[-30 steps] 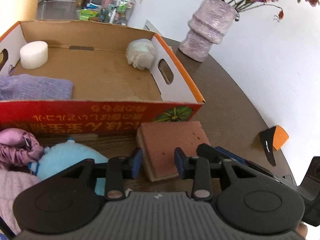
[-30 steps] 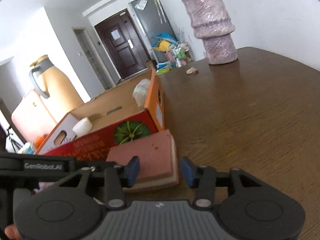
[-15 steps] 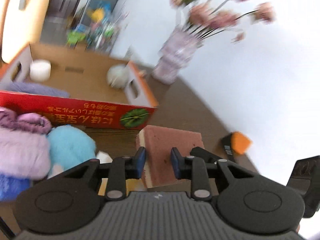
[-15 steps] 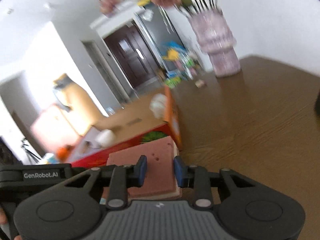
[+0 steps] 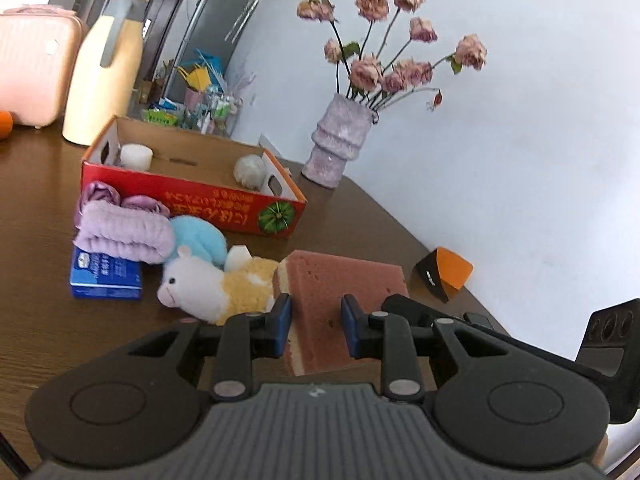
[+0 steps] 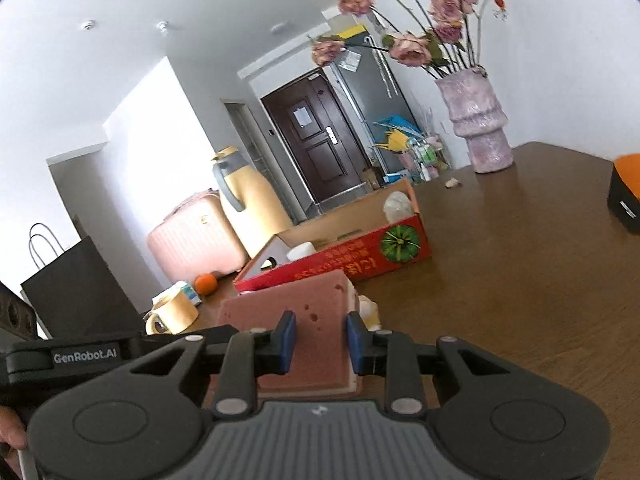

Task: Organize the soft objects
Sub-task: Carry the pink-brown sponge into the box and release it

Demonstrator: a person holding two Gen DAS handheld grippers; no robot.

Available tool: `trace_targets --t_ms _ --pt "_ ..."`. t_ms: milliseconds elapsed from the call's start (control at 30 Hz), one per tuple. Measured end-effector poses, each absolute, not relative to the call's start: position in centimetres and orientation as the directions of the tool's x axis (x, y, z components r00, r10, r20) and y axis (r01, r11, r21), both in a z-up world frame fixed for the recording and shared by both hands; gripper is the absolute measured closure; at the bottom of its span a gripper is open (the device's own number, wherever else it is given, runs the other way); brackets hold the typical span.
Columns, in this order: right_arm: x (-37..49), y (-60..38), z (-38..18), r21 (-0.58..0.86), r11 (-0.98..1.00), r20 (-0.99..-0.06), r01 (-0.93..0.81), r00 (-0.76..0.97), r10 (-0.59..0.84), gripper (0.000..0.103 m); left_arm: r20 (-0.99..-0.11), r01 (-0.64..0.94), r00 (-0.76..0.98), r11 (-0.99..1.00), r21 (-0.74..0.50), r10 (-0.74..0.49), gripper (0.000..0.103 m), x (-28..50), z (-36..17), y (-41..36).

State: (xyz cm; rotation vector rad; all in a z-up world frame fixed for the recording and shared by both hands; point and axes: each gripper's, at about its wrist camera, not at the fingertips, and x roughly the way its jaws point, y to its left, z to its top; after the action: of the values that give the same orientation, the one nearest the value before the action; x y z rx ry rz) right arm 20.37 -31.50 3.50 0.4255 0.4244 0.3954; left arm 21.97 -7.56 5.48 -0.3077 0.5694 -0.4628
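Here both grippers, left (image 5: pixel 315 328) and right (image 6: pixel 321 342), are clamped on one pink sponge (image 5: pixel 340 284), held up off the table short of the red box (image 5: pixel 192 200). This looks like the carry step. The next move should bring the sponge over the box's near wall (past the plush toys (image 5: pixel 216 284) lying before it), then release together.

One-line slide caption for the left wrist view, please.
Left gripper clamps the pink sponge above the table, plush toys and red box beyond.
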Motion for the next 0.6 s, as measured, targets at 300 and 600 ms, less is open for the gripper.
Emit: trace_targets --t_ms 300,600 --pt "22.9 -29.9 5.6 0.413 0.860 -0.295 -0.298 0.850 0.436 0.077 -0.394 0.352 0.766 0.845 -0.403 -0.507 0.077 26.8 7.5 -6.7" --pt "39.6 -29.3 10.7 0.321 0.908 -0.373 -0.268 0.846 0.382 0.077 -0.517 0.291 0.685 0.844 -0.450 -0.512 0.077 46.7 9.2 -7.4"
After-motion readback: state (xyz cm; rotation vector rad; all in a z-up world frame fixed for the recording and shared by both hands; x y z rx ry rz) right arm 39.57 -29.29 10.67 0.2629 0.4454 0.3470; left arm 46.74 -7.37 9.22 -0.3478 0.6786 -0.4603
